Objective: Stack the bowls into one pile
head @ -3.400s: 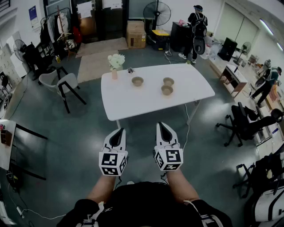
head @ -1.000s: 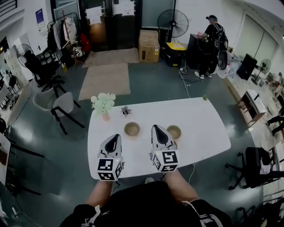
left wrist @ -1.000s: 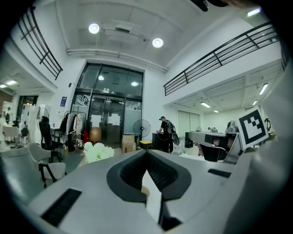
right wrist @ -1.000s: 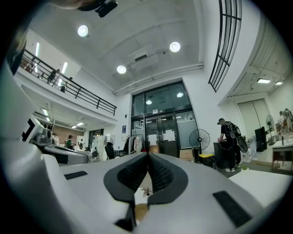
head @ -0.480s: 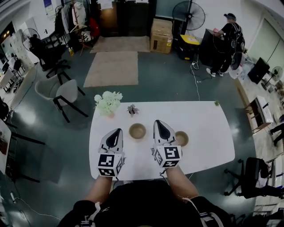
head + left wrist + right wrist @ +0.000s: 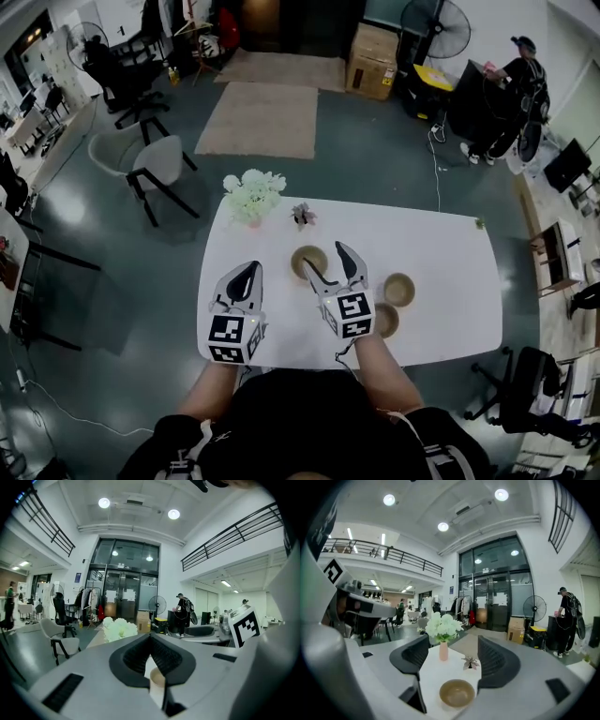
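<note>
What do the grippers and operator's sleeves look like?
The left gripper and right gripper match: pale grey tapered shells, black ribbed pads, rear white cube with black square markers. Operator wears a black short-sleeved top. Right jaws have just been opening, a bowl between them, not gripped.

The white table [image 6: 441,253] carries three brown bowls: one bowl [image 6: 302,255] near the middle, a second bowl [image 6: 398,289] to its right, and a third bowl [image 6: 385,321] close beside the second. At the far left edge stand a vase of white flowers [image 6: 251,199] and a small plant [image 6: 302,217].
</note>
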The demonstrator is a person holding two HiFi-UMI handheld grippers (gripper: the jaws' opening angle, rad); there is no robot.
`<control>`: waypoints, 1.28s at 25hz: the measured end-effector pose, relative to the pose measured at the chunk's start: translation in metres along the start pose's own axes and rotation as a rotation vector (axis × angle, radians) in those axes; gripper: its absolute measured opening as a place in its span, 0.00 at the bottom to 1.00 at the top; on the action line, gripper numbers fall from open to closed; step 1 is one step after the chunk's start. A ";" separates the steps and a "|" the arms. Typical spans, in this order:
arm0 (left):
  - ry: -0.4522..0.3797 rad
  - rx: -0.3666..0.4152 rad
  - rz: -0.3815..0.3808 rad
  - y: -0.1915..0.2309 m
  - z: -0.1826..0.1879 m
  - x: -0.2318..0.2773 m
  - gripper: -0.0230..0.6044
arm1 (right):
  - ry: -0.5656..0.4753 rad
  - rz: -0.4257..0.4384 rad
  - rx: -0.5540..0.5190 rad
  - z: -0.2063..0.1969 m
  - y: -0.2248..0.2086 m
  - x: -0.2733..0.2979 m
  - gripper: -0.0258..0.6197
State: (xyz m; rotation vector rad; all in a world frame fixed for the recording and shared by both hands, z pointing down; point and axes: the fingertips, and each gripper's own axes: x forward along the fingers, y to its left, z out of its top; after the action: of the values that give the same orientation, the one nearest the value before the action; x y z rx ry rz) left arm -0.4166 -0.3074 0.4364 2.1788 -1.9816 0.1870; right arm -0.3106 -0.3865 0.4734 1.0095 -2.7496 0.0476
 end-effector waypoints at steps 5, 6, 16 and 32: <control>0.012 -0.014 0.043 0.016 -0.009 -0.006 0.06 | 0.147 0.125 -0.077 -0.041 0.028 0.024 0.55; 0.016 -0.017 0.052 0.019 -0.010 -0.008 0.06 | 0.183 0.153 -0.100 -0.051 0.035 0.027 0.55; 0.054 -0.040 0.124 0.038 -0.035 -0.019 0.06 | 0.585 0.324 -0.573 -0.190 0.051 0.057 0.55; 0.088 -0.052 0.208 0.046 -0.049 -0.046 0.06 | 0.738 0.267 -0.799 -0.241 0.023 0.070 0.10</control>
State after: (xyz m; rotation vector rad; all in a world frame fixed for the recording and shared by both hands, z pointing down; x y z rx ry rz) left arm -0.4657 -0.2555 0.4767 1.8972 -2.1353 0.2534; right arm -0.3327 -0.3884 0.7250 0.3001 -1.9058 -0.4905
